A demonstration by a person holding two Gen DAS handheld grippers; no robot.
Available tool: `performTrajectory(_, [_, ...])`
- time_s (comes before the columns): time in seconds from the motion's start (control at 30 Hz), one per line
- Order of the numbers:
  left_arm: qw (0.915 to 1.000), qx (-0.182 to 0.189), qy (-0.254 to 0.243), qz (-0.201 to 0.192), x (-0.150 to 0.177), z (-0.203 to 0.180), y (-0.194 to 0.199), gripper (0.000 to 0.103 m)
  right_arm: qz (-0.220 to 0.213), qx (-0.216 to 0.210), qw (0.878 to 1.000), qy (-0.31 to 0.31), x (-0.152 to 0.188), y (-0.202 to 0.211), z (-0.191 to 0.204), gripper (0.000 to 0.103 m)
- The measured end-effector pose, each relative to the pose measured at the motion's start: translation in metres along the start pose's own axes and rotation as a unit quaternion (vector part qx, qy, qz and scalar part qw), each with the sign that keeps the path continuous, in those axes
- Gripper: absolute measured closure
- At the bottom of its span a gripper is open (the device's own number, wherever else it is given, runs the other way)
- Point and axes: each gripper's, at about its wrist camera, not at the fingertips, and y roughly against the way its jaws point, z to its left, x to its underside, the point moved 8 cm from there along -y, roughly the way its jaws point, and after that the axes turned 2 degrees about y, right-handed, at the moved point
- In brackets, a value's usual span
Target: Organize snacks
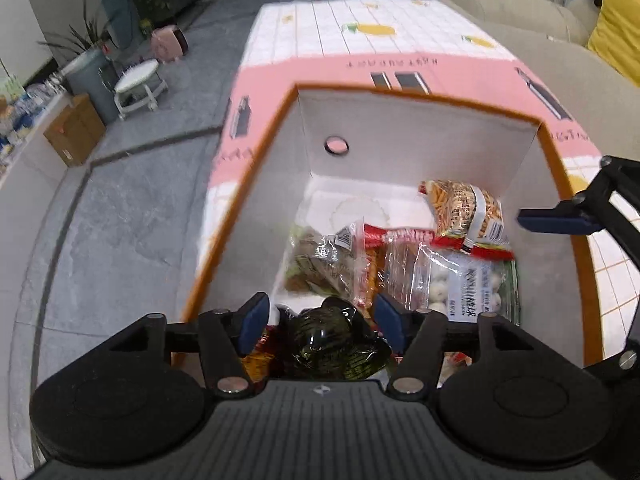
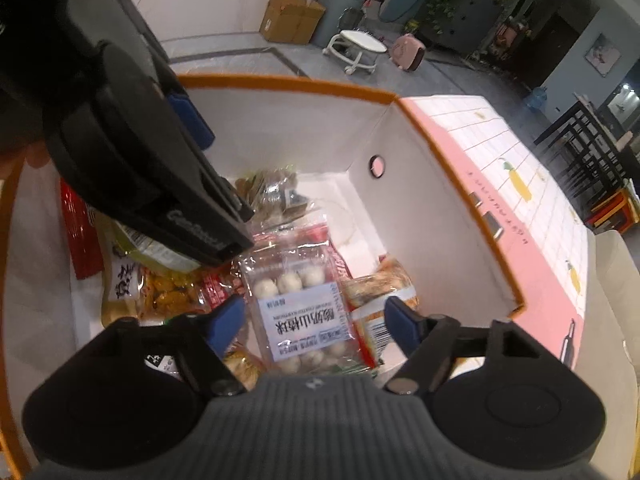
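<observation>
A white box with an orange rim [image 1: 400, 132] [image 2: 280, 128] holds several snack packets. My left gripper [image 1: 322, 316] hangs open inside it, and a dark green packet [image 1: 336, 340] lies between its blue pads without being pressed. My right gripper [image 2: 314, 320] is open over a clear bag of white balls [image 2: 304, 312] [image 1: 460, 284], with its pads apart from the bag. A packet of yellow sticks [image 1: 468, 212] [image 2: 376, 292] leans in the box corner. A clear bag of brown snacks [image 1: 320, 260] [image 2: 272, 188] and a red packet [image 1: 396, 236] lie beside them.
The box stands on a table with a pink and white tiled cloth [image 1: 360, 28]. A beige sofa [image 1: 520, 4] with a yellow cushion [image 1: 616, 28] runs along one side. On the grey floor stand a white stool [image 1: 138, 80] and a cardboard box [image 1: 76, 128].
</observation>
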Motion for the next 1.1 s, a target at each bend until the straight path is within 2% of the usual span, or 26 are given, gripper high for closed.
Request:
performTrajectory(0.13, [0.9985,-0.02,-0.006,-0.051,-0.006,0.002,0.03,0.027,-0.018,0.008,1.0,-0.024,-0.001,0.022,-0.008,0.015])
performTrajectory(0.3, [0.9909,-0.04,-0.02,-0.127,-0.02,0.0,0.078,0.027,-0.056,0.01,0.995,-0.085,0.001,0.061,-0.02,0.009])
performTrajectory(0.43, [0.9813,-0.053,-0.02,-0.184,-0.031,-0.005,0.121,0.027,-0.09,0.016,0.985,-0.146,0.007,0.099,-0.029,0.005])
performTrajectory(0.53, [0.9757,-0.038,-0.018,-0.215,-0.033,-0.013,0.152,0.027,-0.114,0.021,0.975,-0.188,0.012,0.126,-0.034,0.004])
performTrajectory(0.8, [0.964,-0.055,-0.05,-0.255,-0.014,-0.042,0.208,0.014,-0.17,0.053,0.952,-0.247,0.029,0.196,-0.035,0.004])
performTrajectory(0.97, [0.9672,-0.065,-0.022,-0.244,0.01,-0.046,0.213,0.014,-0.182,0.074,0.943,-0.27,0.044,0.22,-0.029,0.004])
performTrajectory(1.1, [0.97,-0.068,0.005,-0.233,0.028,-0.042,0.211,0.014,-0.184,0.082,0.941,-0.272,0.054,0.229,-0.019,0.004])
